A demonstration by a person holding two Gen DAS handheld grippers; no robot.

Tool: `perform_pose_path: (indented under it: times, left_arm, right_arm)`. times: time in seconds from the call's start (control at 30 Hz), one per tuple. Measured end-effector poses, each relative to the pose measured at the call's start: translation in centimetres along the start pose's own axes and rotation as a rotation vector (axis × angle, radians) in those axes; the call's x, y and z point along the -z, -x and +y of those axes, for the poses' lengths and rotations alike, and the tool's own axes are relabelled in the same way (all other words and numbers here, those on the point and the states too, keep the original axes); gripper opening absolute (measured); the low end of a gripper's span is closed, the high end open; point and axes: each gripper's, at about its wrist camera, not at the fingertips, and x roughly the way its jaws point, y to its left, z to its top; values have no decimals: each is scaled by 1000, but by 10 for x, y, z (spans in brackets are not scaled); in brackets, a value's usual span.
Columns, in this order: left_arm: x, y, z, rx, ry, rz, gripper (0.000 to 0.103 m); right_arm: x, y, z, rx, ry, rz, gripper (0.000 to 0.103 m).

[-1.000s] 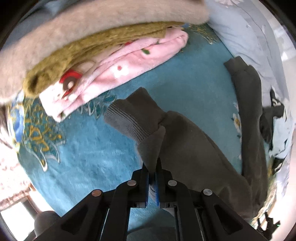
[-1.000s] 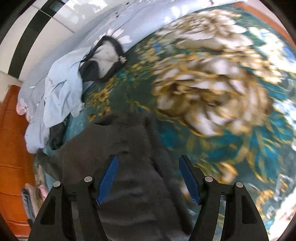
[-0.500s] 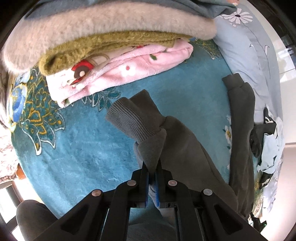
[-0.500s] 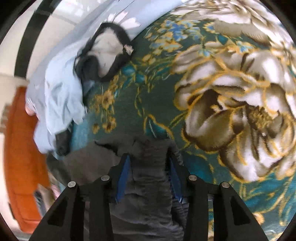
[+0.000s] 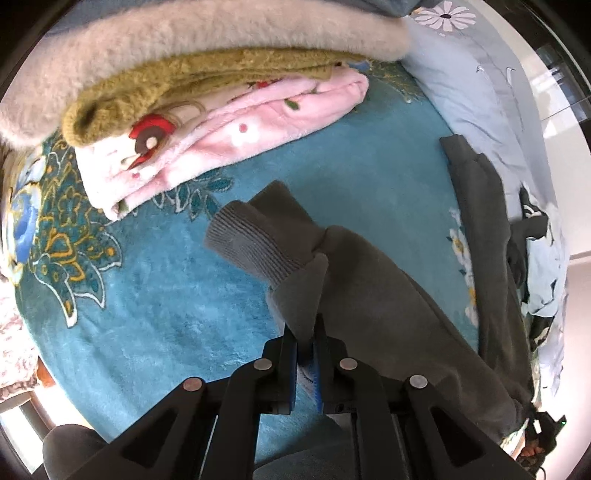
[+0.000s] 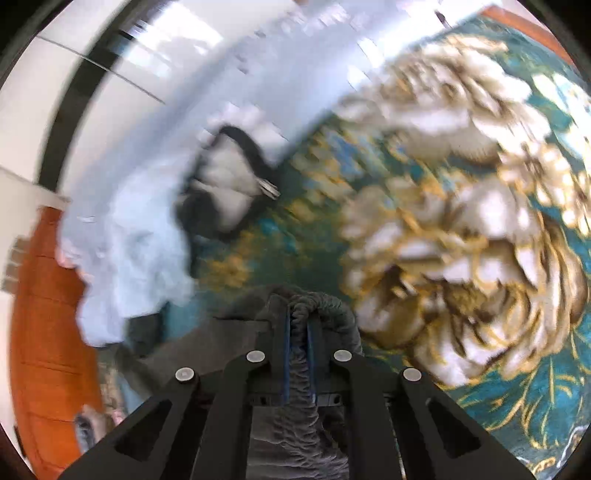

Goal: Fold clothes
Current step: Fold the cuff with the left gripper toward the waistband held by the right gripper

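A dark grey sweatshirt (image 5: 388,306) lies on the teal flowered carpet (image 5: 155,317). Its ribbed cuff (image 5: 255,240) folds over just ahead of my left gripper (image 5: 306,332), which is shut on a pinch of the grey cloth near that cuff. A long sleeve (image 5: 484,236) stretches away on the right. In the right wrist view, which is blurred, my right gripper (image 6: 298,325) is shut on a bunched ribbed edge of the same grey sweatshirt (image 6: 299,424), lifted a little above the carpet (image 6: 498,387).
A stack of folded clothes sits beyond the cuff: a pink fleece (image 5: 236,133), an olive knit (image 5: 192,74) and a beige fuzzy piece (image 5: 177,33). Pale blue bedding (image 5: 476,85) and loose light clothes (image 6: 129,251) lie at the carpet's edge. Orange wood (image 6: 48,332) stands at left.
My right gripper went from open over the grey cloth to shut on its ribbed edge and is lifting it. The left gripper kept its hold and shifted only slightly.
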Motion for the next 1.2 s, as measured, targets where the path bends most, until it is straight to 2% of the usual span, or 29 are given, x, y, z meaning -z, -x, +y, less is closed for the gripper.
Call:
perform_pose_path:
  times: [0.07, 0.17, 0.23, 0.3, 0.4, 0.47, 0.53, 0.6, 0.7, 0.8, 0.9, 1.07, 1.13, 1.17, 1.2]
  left_arm:
    - [0, 3, 6, 26, 10, 2, 10]
    - [-1, 11, 11, 51, 1, -12, 26]
    - [-2, 22, 14, 76, -18, -42, 42]
    - [-5, 34, 13, 88, -33, -79, 44]
    - [-13, 44, -6, 71, -47, -144, 44]
    - [-16, 51, -26, 45, -50, -208, 44]
    - [-16, 57, -49, 3, -41, -292, 48]
    - [-17, 56, -66, -9, -45, -324, 51]
    - [-16, 45, -78, -56, -47, -325, 52]
    - [-12, 35, -73, -140, -24, -313, 52]
    - [-14, 27, -56, -142, -5, -288, 53]
    - [-28, 24, -19, -144, 60, -273, 54]
    - [-33, 24, -9, -135, 43, -248, 57]
    - [-35, 25, -5, -137, 28, -241, 57]
    - [-36, 26, -1, -141, 12, -236, 57]
  right_arm:
    - [3, -12, 0, 63, -9, 29, 8]
    - [6, -7, -1, 54, -56, 17, 12]
    - [4, 2, -4, 33, -76, 9, 13]
    - [-1, 16, -6, 73, -80, -13, 13]
    - [-6, 40, 3, 181, -62, -83, 17]
    - [-4, 46, 34, 187, 22, -95, 17]
    - [15, 37, 98, 152, 185, -62, 17]
    - [40, 23, 165, 111, 352, -16, 20]
    - [100, -11, 269, 38, 628, 60, 27]
    - [176, -62, 365, -40, 910, 163, 28]
    - [243, -118, 434, 13, 1146, 215, 29]
    - [278, -179, 474, 124, 1296, 195, 29]
    - [292, -203, 490, 169, 1356, 186, 39]
    - [299, -215, 498, 192, 1386, 182, 51]
    - [306, -228, 506, 215, 1416, 177, 54]
